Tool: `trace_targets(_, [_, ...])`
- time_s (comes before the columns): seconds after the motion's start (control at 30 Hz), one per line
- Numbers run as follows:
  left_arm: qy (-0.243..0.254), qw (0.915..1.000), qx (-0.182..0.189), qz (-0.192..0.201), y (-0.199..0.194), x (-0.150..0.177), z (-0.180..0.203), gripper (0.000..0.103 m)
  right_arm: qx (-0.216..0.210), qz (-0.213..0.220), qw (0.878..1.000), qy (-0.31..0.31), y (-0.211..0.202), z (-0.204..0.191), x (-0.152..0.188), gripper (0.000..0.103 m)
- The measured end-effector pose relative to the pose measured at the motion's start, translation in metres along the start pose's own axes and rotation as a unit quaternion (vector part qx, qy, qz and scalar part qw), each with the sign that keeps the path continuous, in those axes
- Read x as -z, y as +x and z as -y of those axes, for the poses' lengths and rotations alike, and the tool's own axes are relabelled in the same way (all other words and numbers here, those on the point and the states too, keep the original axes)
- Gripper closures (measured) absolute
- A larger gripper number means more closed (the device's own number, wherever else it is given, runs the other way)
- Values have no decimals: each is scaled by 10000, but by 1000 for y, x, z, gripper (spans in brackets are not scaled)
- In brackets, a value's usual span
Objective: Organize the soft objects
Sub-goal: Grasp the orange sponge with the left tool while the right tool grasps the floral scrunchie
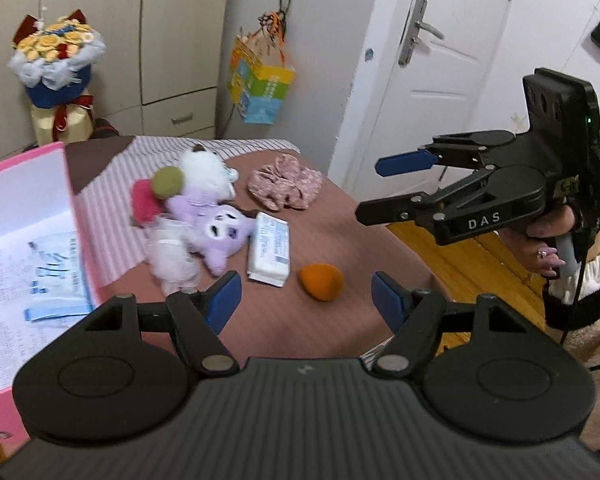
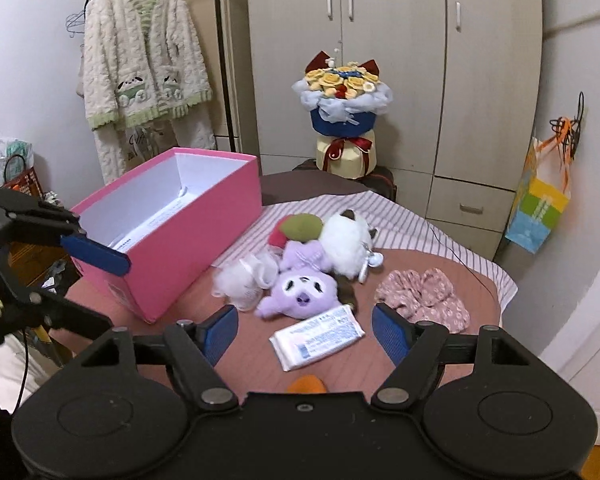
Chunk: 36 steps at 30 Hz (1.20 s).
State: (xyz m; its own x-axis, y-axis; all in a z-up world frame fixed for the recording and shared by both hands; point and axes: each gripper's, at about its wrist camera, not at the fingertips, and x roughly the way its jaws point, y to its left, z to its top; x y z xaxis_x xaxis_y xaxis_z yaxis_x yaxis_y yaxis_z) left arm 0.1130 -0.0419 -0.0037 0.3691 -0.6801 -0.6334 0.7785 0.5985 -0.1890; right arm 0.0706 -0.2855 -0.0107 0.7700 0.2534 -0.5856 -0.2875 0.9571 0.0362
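Left gripper (image 1: 304, 300): jaws apart, empty; orange soft piece (image 1: 321, 281) on desk (image 1: 340, 216) just ahead between fingers. Right gripper (image 2: 305, 326): jaws apart, empty; tissue pack (image 2: 317, 336) ahead between fingers. Plush pile (image 2: 300, 264) beyond, beside pink box (image 2: 188, 248).

- I'm in a home bedroom: a tall wardrobe (image 2: 392, 60) stands at the far side.
- A fleecy robe (image 2: 140, 60) hangs far left.
- A white door (image 1: 428, 72) is right.
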Motion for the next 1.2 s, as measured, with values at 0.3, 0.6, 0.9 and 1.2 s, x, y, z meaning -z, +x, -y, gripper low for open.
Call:
trace_targets(0.3, [-169,9989,185,-388,61,9,16,33,127,314,9994,-37,25,31,17,25])
trace_targets(0.6, [-341,9979,145,-538,109,19,27,33,318,382,9988,43,58,63,31,24])
trace_targets(0.9, [-196,9993,-248,-216,137,28,42,35,450,576,9970,272,93,92,33,17])
trace_targets(1.2, [-296,9974,-645,-148,158,36,46,36,764,438,9957,299,134,103,28,11])
